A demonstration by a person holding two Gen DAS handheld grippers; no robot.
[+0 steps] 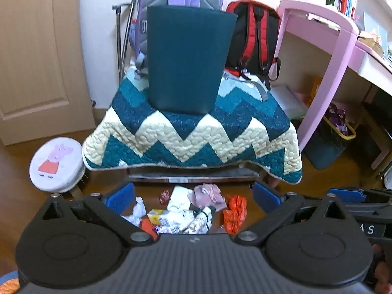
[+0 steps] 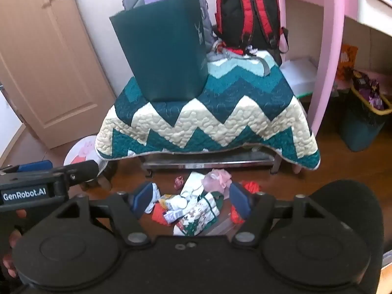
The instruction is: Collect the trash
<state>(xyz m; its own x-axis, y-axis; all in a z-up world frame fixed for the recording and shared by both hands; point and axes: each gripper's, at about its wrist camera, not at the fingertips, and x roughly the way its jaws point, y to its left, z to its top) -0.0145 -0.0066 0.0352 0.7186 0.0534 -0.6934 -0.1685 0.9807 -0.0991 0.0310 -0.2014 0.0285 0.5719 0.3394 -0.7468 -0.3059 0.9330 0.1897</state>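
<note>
So both grippers hover side by side over the trash pile (image 1: 186, 213), left gripper (image 1: 193, 196) and right gripper (image 2: 191, 201) each with jaws spread wide and nothing between them, probably sizing up a first pick. The wrappers and crumpled paper sit on the wooden floor (image 1: 318, 181), just in front of the quilt-covered low table (image 1: 191, 132). A dark green paper bag (image 1: 188, 58) stands upright on the tabletop's back edge (likely the drop-off). Backpacks lean on the wall behind, with a pink desk (image 1: 343, 39) beside them.

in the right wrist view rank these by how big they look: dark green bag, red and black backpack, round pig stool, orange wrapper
1. dark green bag
2. red and black backpack
3. round pig stool, partly hidden
4. orange wrapper, partly hidden
</note>
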